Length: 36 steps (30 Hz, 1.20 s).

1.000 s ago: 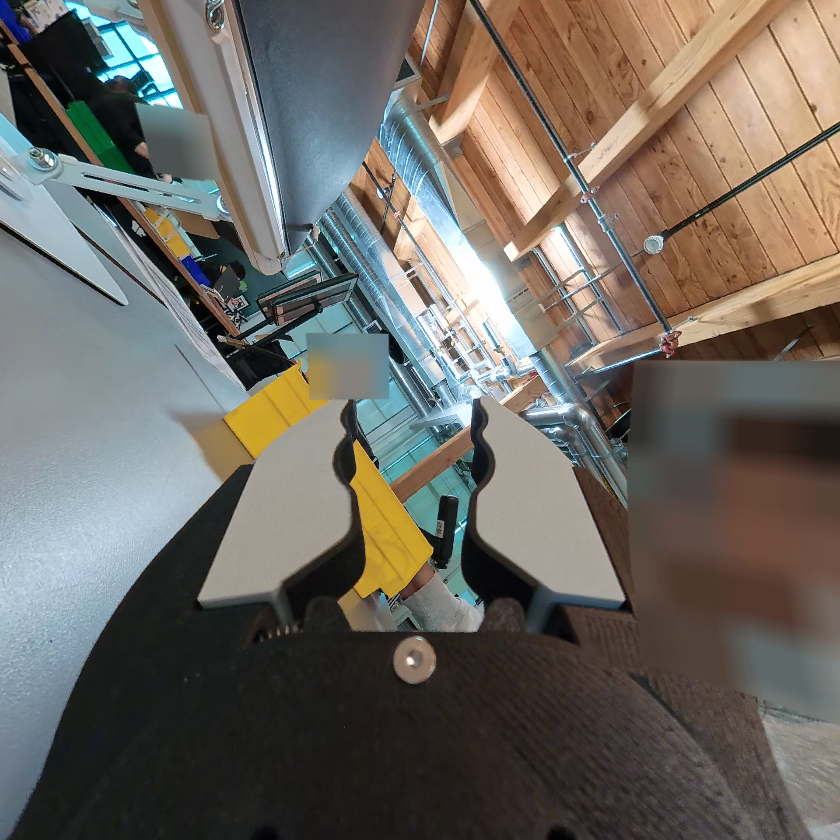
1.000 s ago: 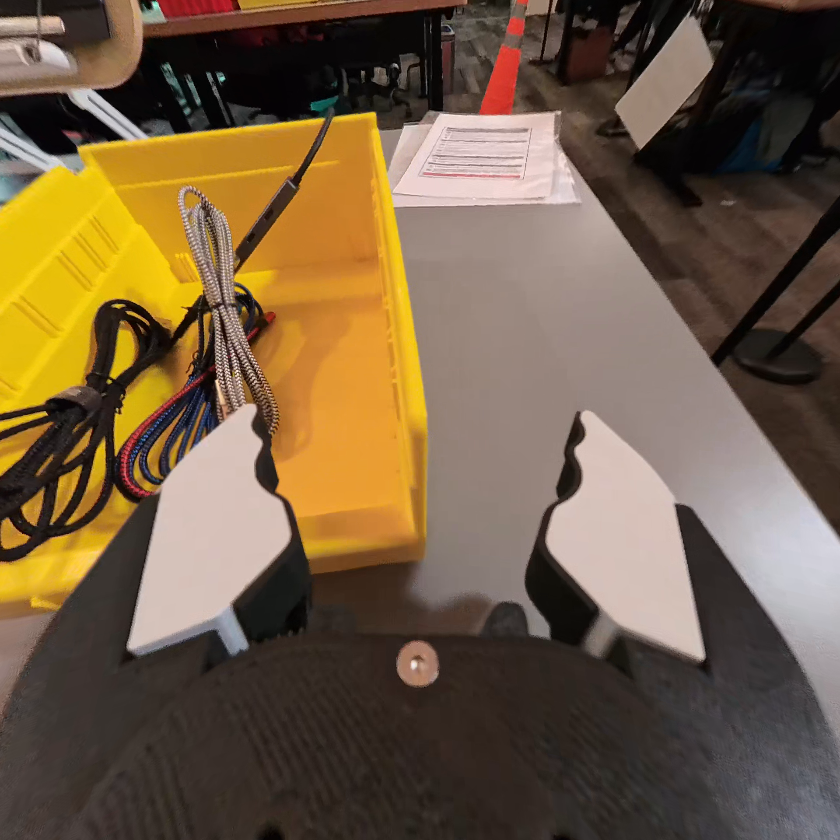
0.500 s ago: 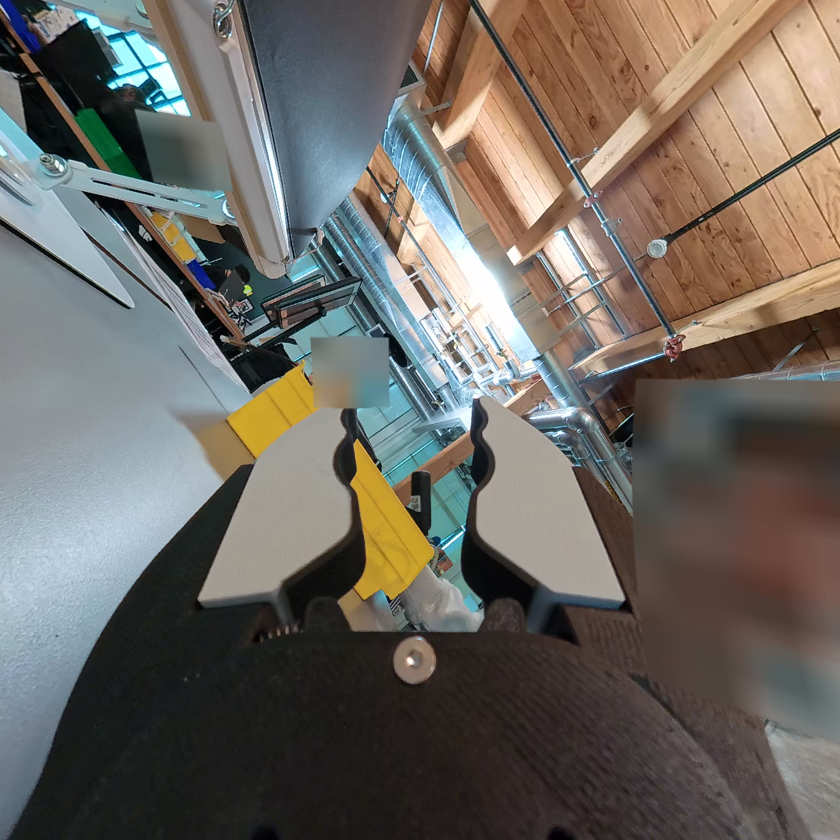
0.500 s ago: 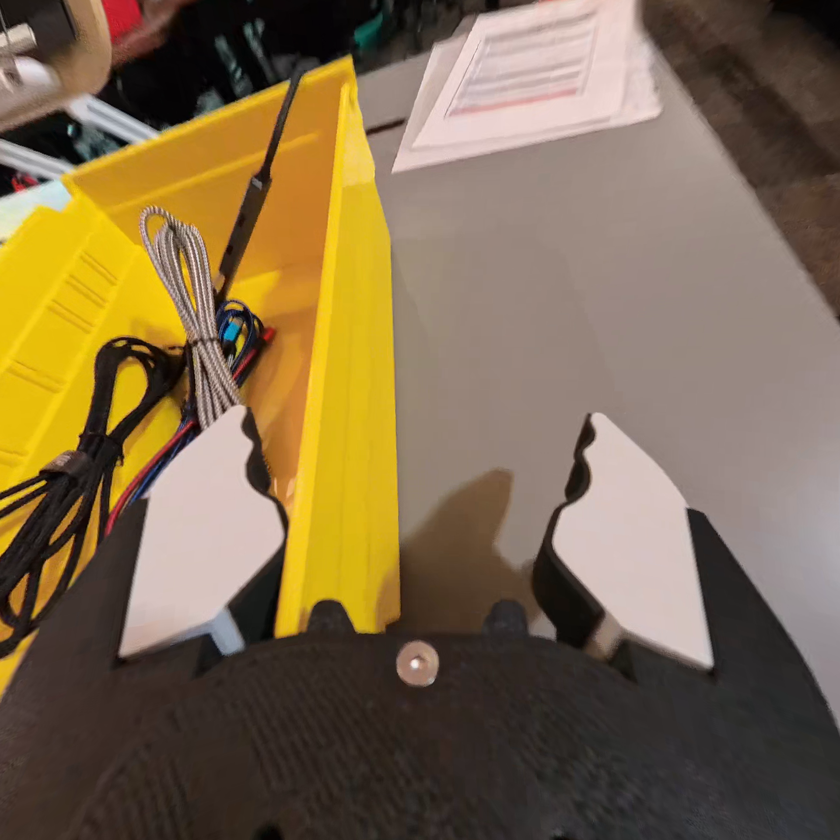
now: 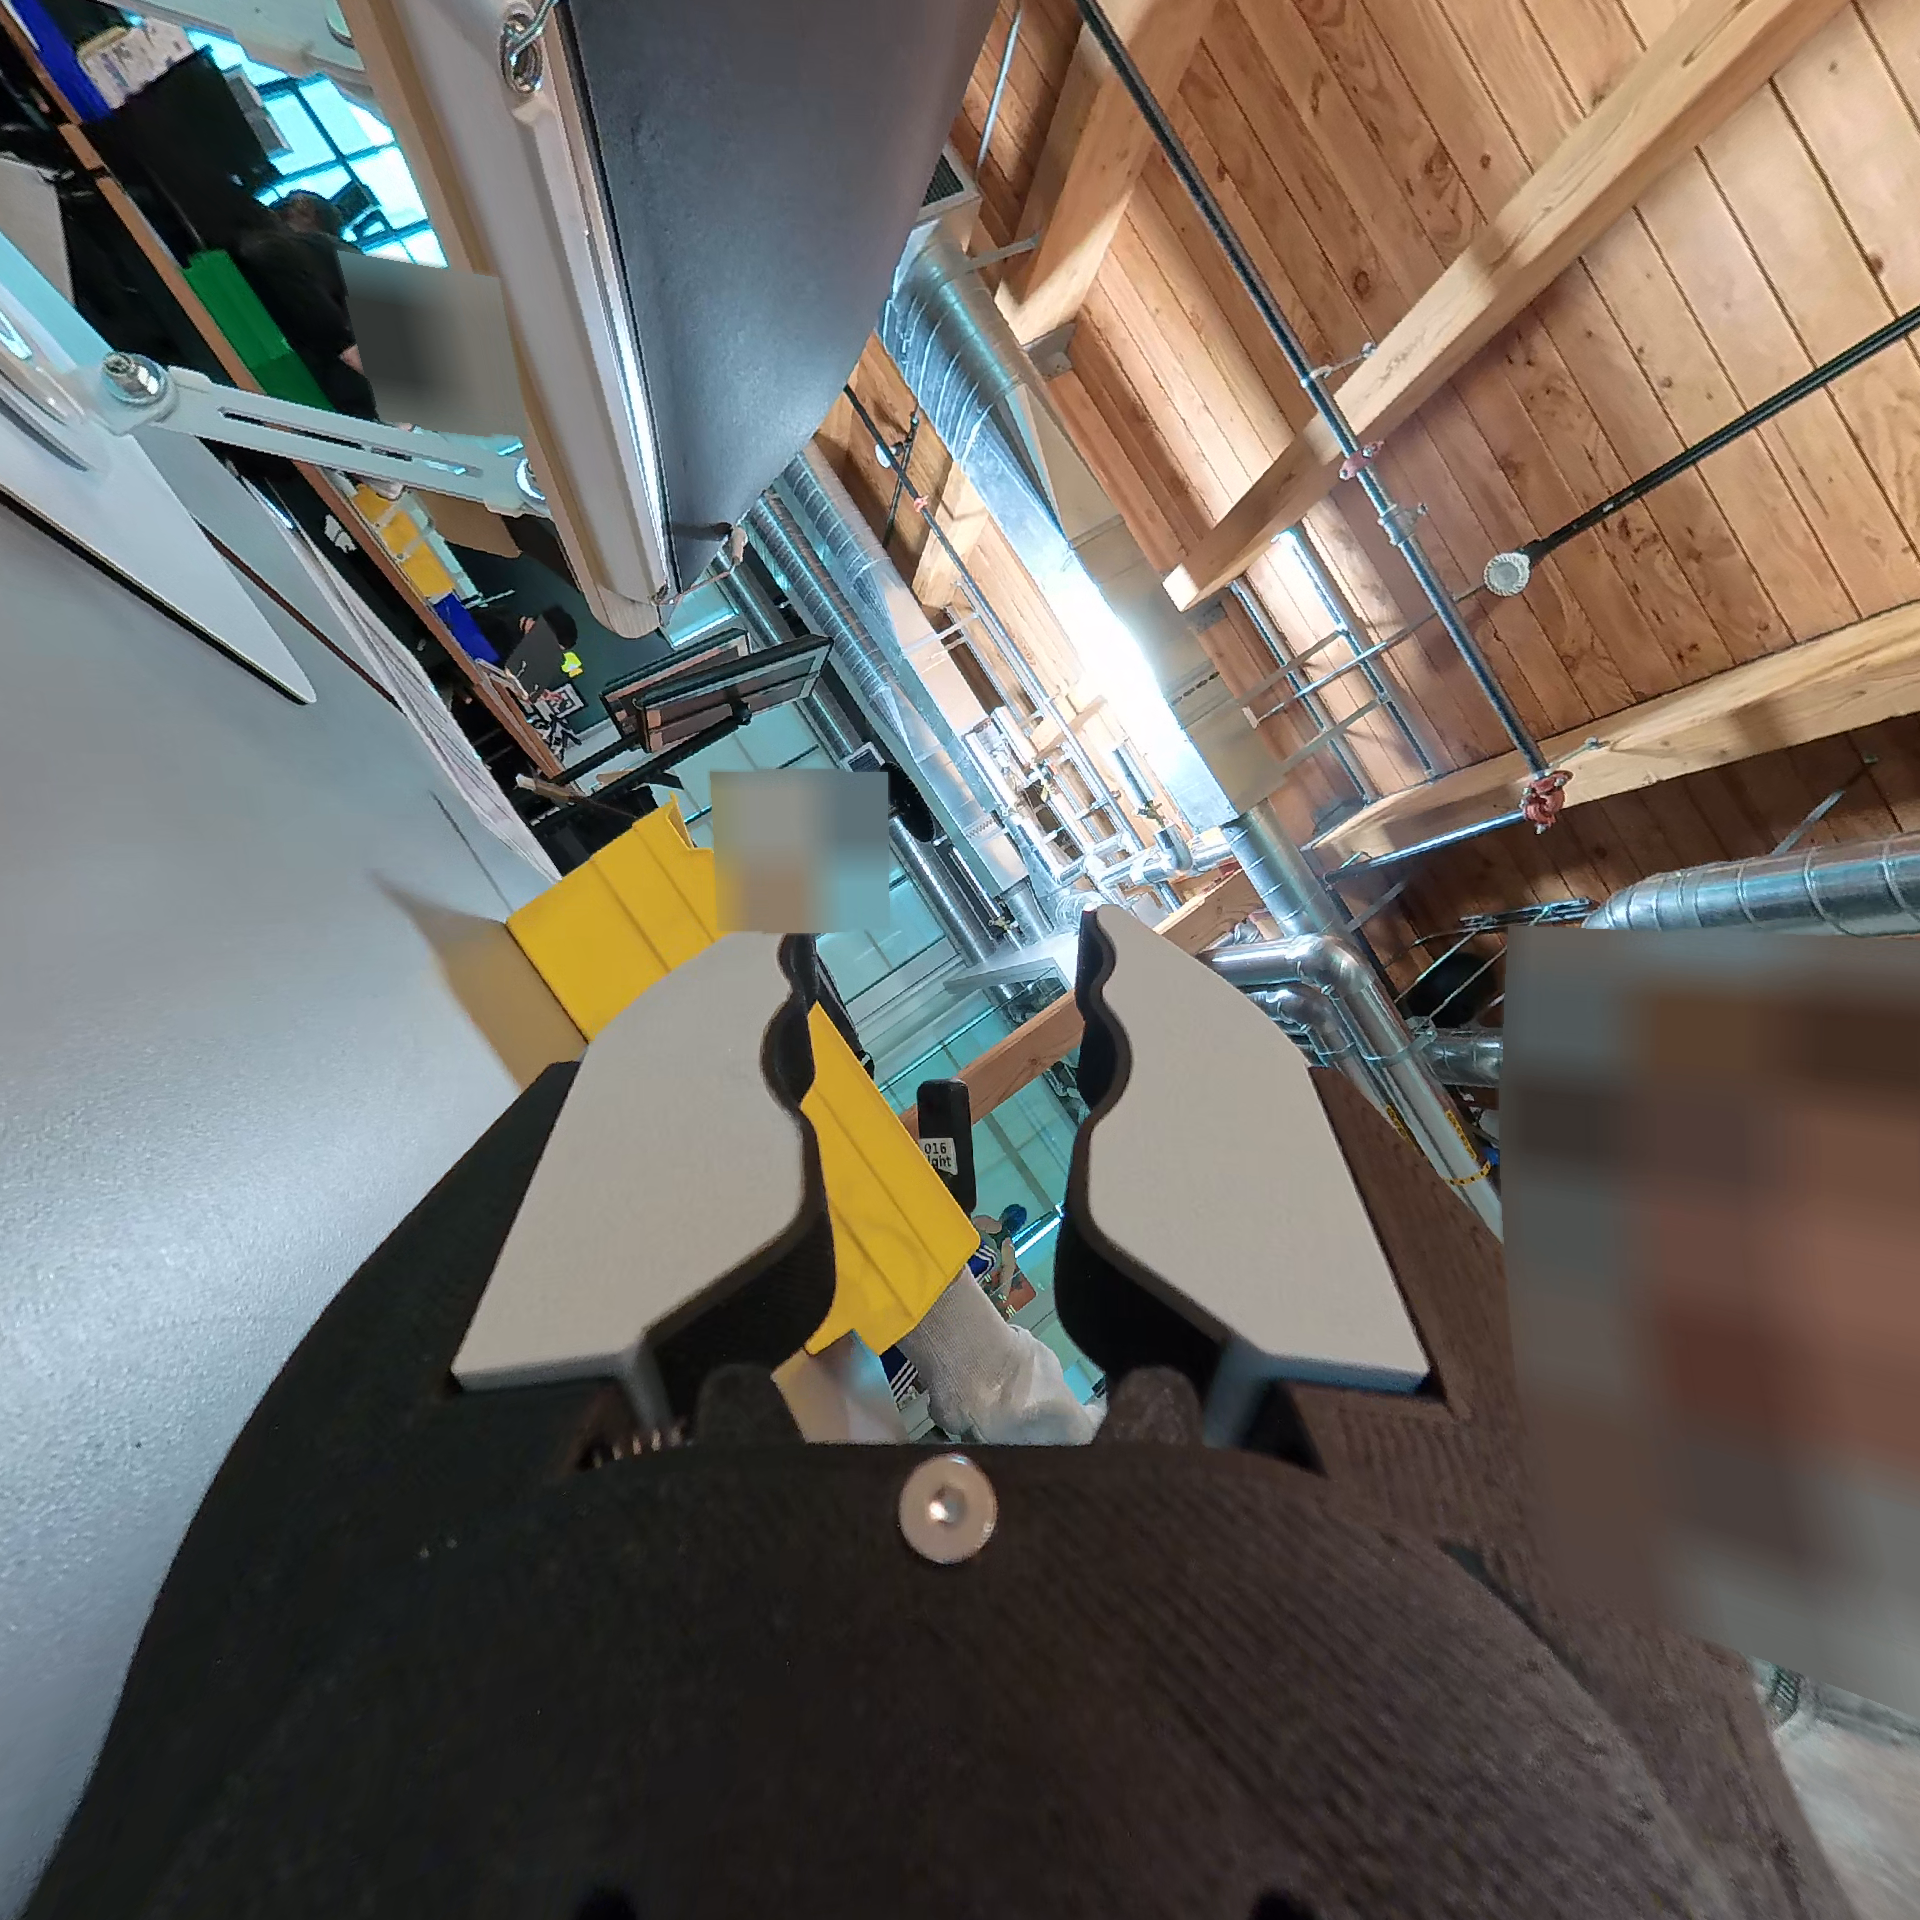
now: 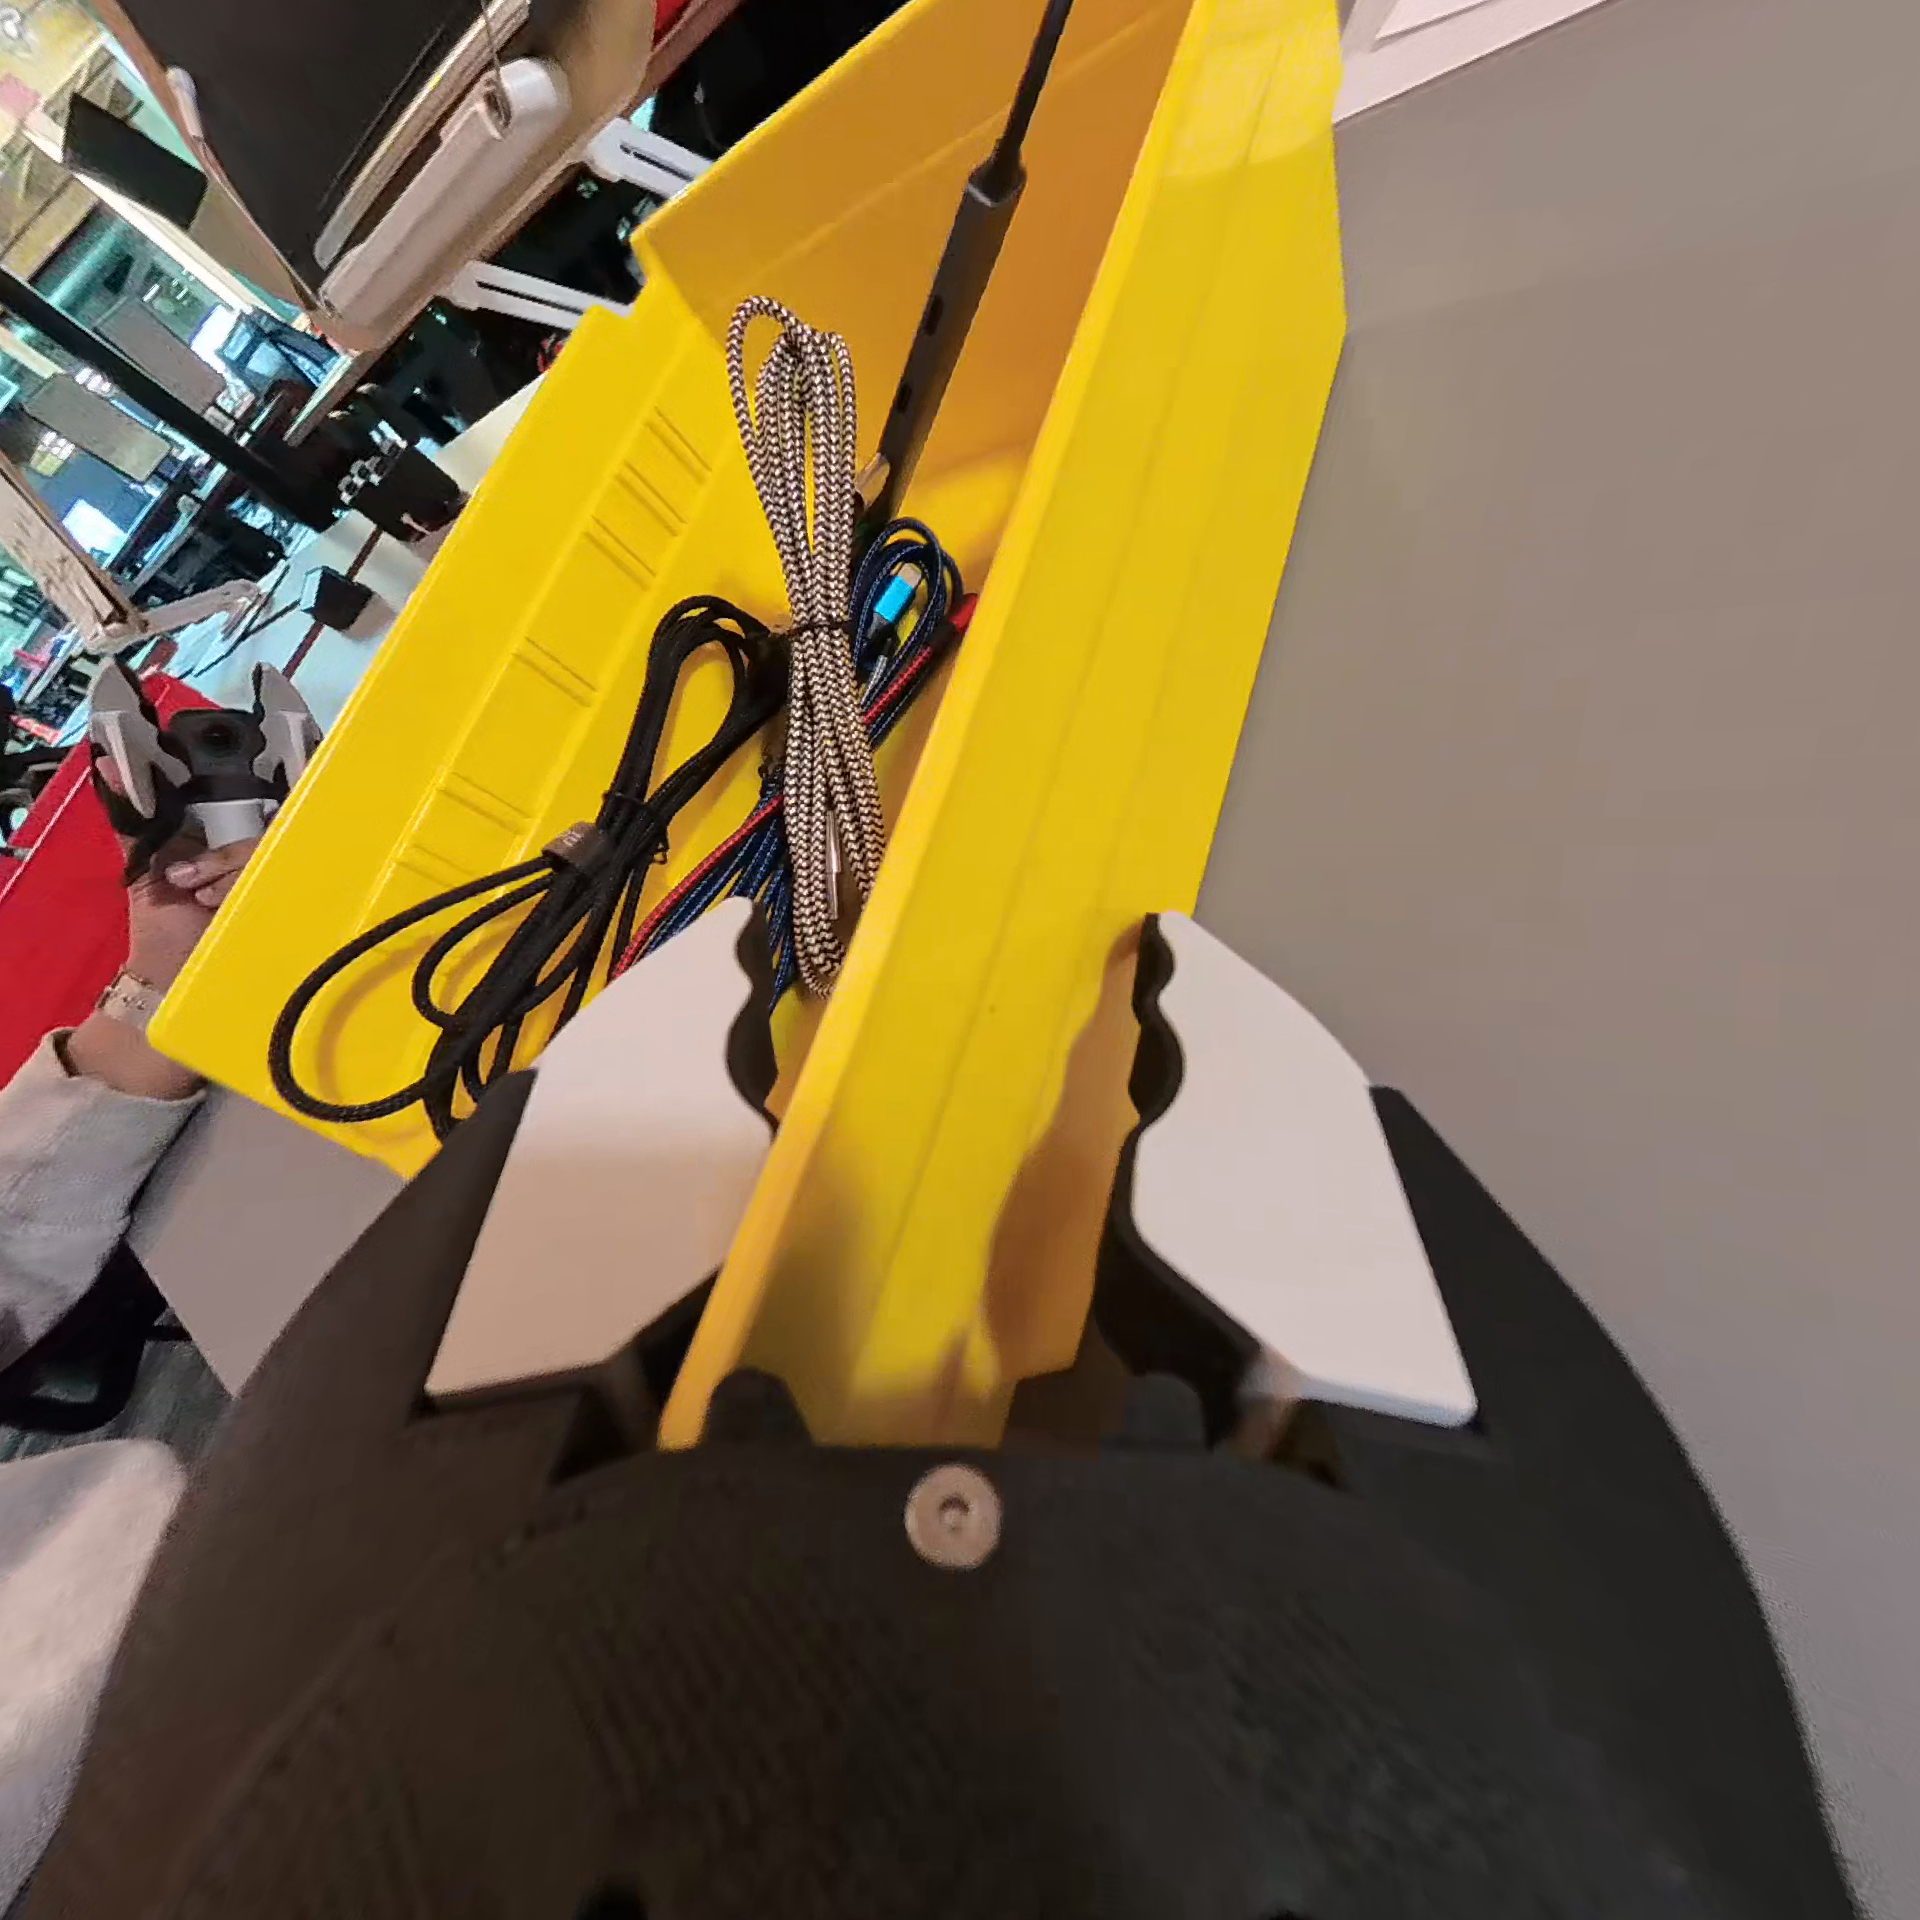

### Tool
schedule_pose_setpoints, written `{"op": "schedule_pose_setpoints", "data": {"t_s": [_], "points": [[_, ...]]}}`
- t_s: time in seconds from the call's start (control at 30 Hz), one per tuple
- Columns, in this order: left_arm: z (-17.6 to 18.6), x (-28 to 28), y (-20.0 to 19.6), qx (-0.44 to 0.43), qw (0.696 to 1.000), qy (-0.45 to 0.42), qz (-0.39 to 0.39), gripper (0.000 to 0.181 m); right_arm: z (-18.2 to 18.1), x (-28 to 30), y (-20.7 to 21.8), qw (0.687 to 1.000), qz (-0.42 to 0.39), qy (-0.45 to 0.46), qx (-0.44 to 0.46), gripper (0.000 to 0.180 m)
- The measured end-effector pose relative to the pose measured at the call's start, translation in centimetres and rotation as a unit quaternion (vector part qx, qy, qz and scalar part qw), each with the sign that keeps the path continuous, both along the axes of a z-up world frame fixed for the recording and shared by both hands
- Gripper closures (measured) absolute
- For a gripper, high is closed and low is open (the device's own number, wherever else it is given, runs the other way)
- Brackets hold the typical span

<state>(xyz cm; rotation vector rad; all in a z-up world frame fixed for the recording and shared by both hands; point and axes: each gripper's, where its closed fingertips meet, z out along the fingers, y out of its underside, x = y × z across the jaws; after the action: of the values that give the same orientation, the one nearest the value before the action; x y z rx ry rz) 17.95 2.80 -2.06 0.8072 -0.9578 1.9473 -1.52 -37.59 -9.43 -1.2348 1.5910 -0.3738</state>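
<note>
My right gripper [image 6: 948, 920] straddles the right wall of a yellow bin [image 6: 1091, 644]. Its left finger is inside the bin, its right finger outside, and the jaws are closed onto the wall. In the bin lie a black cable [image 6: 540, 904], a black-and-white braided cable [image 6: 821, 665], a blue-and-red cable [image 6: 894, 613] and a dark slim adapter [image 6: 956, 270]. My left gripper [image 5: 940, 930] points up towards the ceiling, open and empty. It also shows far left in the right wrist view [image 6: 203, 748], held in a hand beyond the bin. The bin's end [image 5: 623, 925] shows in the left wrist view.
The bin stands on a grey table [image 6: 1610, 727], with a sheet of paper [image 6: 1455, 42] at the far end. A grey panel on a white bracket [image 5: 727, 260] hangs over the table. A sleeved arm [image 6: 62, 1143] is at the left edge. The gap from one gripper's tips to the other's is roughly 45 centimeters.
My right gripper moved left from over the table onto the bin's right wall, and its jaws narrowed around the wall. The view tilted. My left gripper hardly moved.
</note>
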Motion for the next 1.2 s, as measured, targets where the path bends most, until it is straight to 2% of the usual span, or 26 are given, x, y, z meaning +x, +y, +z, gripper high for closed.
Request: {"op": "schedule_pose_setpoints", "data": {"t_s": [0.3,0.57,0.7,0.8,0.87,0.93,1.03,1.1,1.13,1.2], "points": [[-0.1,0.0,0.0,0.001,1.0,0.001,0.0,0.131,0.4,-0.3,1.2,0.999,-0.031,-0.001,0.028,0.114],[0.0,-0.2,-0.2,0.006,1.0,-0.008,0.004,0.131,3.8,0.2,5.5,0.991,0.013,-0.048,0.122,0.115],[-0.3,-2.1,-1.6,0.05,0.998,-0.028,-0.009,0.132,5.9,0.4,7.8,0.987,0.035,-0.079,0.136,0.115],[0.5,-5.2,-3.3,0.064,0.996,-0.037,-0.052,0.132,5.9,0.8,9.4,0.988,0.052,-0.074,0.126,0.115],[1.7,-7.1,-3.8,0.101,0.991,-0.062,-0.062,0.128,5.4,1.5,10.4,0.989,0.066,-0.063,0.114,0.115],[2.5,-7.8,-3.3,0.18,0.979,-0.094,-0.029,0.113,4.8,2.3,11.6,0.99,0.089,-0.051,0.1,0.115],[4.0,-8.0,0.2,0.317,0.934,-0.156,0.055,0.083,4.2,3.6,14.2,0.987,0.129,-0.036,0.086,0.115],[5.4,-7.9,4.0,0.406,0.88,-0.208,0.133,0.074,3.9,4.4,16.1,0.984,0.154,-0.03,0.082,0.115],[5.9,-7.7,6.4,0.457,0.837,-0.239,0.182,0.072,3.8,4.9,17.0,0.982,0.168,-0.027,0.084,0.115],[6.3,-7.2,11.9,0.576,0.715,-0.293,0.267,0.061,3.4,5.7,18.9,0.977,0.193,-0.021,0.091,0.115]]}}
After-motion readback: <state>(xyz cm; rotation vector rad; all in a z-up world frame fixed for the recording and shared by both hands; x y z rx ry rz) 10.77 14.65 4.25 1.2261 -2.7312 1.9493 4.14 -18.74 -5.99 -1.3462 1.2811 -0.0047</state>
